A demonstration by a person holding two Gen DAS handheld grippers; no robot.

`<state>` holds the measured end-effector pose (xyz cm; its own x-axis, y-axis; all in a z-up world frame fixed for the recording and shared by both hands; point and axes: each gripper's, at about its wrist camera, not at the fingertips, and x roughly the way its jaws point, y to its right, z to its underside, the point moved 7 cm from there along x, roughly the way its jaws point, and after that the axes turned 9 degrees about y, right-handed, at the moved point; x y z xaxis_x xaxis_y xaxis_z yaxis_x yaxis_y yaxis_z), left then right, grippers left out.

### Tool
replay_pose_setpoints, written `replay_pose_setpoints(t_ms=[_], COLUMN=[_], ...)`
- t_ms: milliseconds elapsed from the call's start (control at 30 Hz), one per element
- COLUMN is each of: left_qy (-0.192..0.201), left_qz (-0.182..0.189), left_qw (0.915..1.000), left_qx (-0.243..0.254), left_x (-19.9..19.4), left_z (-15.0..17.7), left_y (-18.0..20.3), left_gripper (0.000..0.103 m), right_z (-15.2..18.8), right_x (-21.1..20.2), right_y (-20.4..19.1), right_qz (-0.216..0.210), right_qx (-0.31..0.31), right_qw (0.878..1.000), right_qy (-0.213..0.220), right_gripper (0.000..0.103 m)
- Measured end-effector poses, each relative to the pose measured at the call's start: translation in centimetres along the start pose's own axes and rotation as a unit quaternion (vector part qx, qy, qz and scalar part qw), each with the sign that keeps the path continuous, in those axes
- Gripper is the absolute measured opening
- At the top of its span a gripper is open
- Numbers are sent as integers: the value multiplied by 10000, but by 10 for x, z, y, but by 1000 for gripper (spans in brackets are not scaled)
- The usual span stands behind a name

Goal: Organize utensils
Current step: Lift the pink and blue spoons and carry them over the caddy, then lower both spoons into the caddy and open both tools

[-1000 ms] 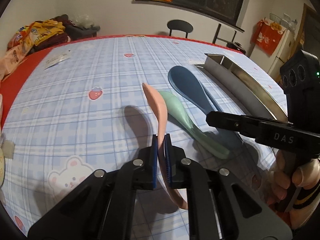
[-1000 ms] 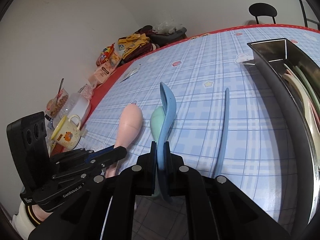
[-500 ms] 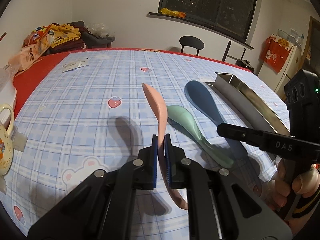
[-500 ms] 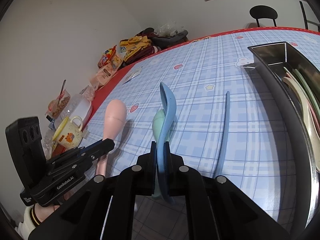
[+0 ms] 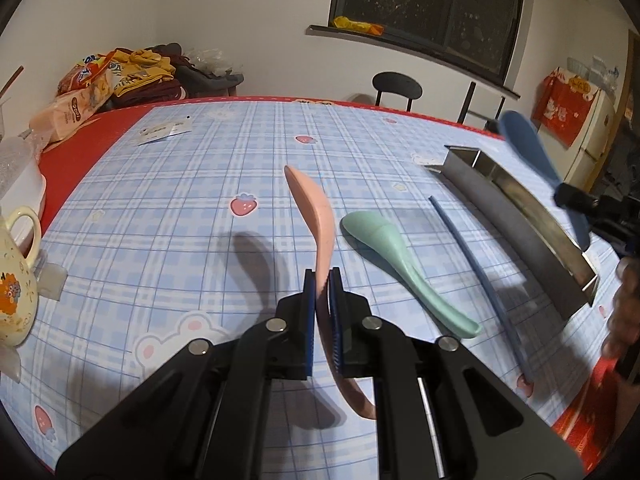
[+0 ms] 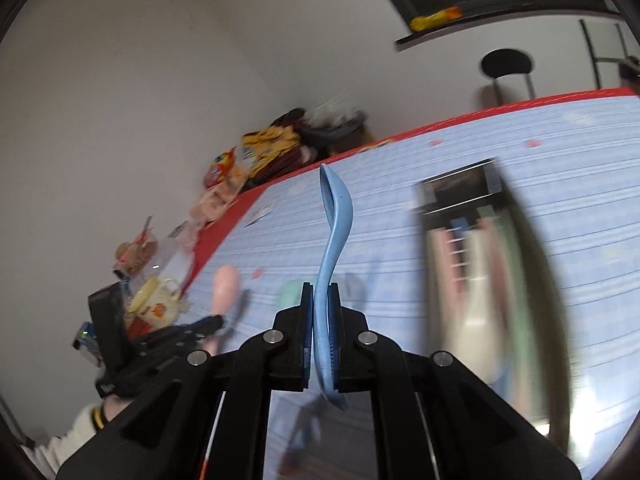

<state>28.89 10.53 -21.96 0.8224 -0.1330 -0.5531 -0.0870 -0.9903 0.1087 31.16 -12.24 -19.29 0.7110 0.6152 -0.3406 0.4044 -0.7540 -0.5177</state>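
The blue spoon (image 6: 334, 236) stood clamped by its handle in the right gripper (image 6: 320, 320), both fingers pressed flat against it, its bowl rising ahead of the fingertips. A second ago it hung low over the table; now it had been lifted clear and swung toward the metal tray (image 6: 536, 264), which lay blurred just right of the fingers with several pale utensils already inside. That suggested the spoon was about to be dropped in with them. It was smooth, curved plastic, seen edge-on. The left gripper (image 5: 322, 304) was likewise closed tight on the pink spoon (image 5: 316, 208), held above the checked tablecloth (image 5: 160, 208) much as before. Right of its fingers the green spoon (image 5: 396, 252) and a thin blue stick (image 5: 476, 268) lay on the cloth, still to be gathered.
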Motion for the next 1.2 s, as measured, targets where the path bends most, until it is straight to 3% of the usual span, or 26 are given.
replay_pose_setpoints(t_ms=[200,333,467,667,833,967,1200], left_qy=[-6,147,182,-50,-162,-364,-493], left_qz=[-181,37,469,1397,1663,1575,1224], left_qw=[9997,9991,9985,9898,9849,9837,9894], left_qx=[-147,-400,-226,-270,-460,-783,-605], left_x=[-2,-8,2,36,63,93,127], left_z=[-6,-26,-45,-59,-65,-65,-67], left_y=[-4,16,73,171,216,227,233], left_gripper=[11,11,11,11,11,11,11], right_z=[-11,-14,-6,3,8,10,11], right_x=[-37,-52,-50,-41,-33,-28,-23], right_y=[56,80,98,94,94,96,96], right_qz=[303,579,772,850,928,981,1015], right_qx=[324,347,470,348,285,253,193], right_qw=[9987,9973,9958,9958,9952,9946,9942], right_qy=[233,303,130,-26,-146,-225,-280], right_gripper=[7,8,8,8,8,8,8])
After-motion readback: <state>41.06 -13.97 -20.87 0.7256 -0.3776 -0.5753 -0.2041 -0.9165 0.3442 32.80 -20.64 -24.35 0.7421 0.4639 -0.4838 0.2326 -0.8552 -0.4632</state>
